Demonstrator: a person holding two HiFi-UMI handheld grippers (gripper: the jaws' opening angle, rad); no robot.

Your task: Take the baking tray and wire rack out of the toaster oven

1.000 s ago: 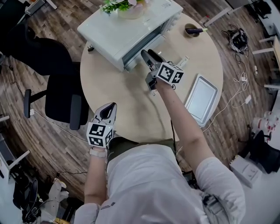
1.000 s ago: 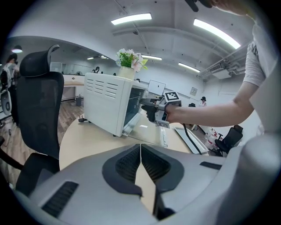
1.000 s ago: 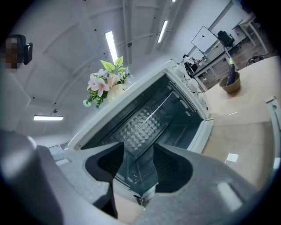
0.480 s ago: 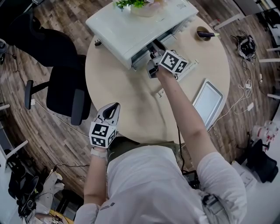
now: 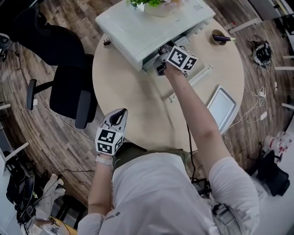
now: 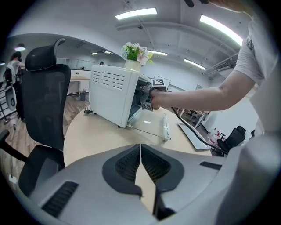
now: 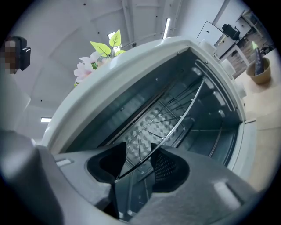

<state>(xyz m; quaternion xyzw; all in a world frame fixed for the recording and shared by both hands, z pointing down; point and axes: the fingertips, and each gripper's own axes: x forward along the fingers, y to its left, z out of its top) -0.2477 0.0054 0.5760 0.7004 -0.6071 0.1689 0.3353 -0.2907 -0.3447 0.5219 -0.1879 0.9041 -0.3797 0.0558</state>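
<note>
A white toaster oven (image 5: 147, 27) stands at the far side of a round table (image 5: 138, 96), its glass door (image 5: 198, 73) folded down. My right gripper (image 5: 161, 57) reaches level into the oven mouth. In the right gripper view its jaws (image 7: 138, 151) are closing, with the front rod of the wire rack (image 7: 175, 118) running between the pads, which do not press on it. The silver baking tray (image 5: 223, 108) lies on the table at the right. My left gripper (image 5: 117, 117) hovers at the table's near edge, shut and empty.
A black office chair (image 5: 69, 92) stands left of the table. A small bowl (image 5: 219, 37) with a pen sits at the far right of the table. A flower pot (image 5: 158, 4) rests on the oven. Cables lie on the floor at the right.
My right gripper has moved forward from in front of the open door into the oven mouth, around the rack's front rod. The left gripper has stayed where it was.
</note>
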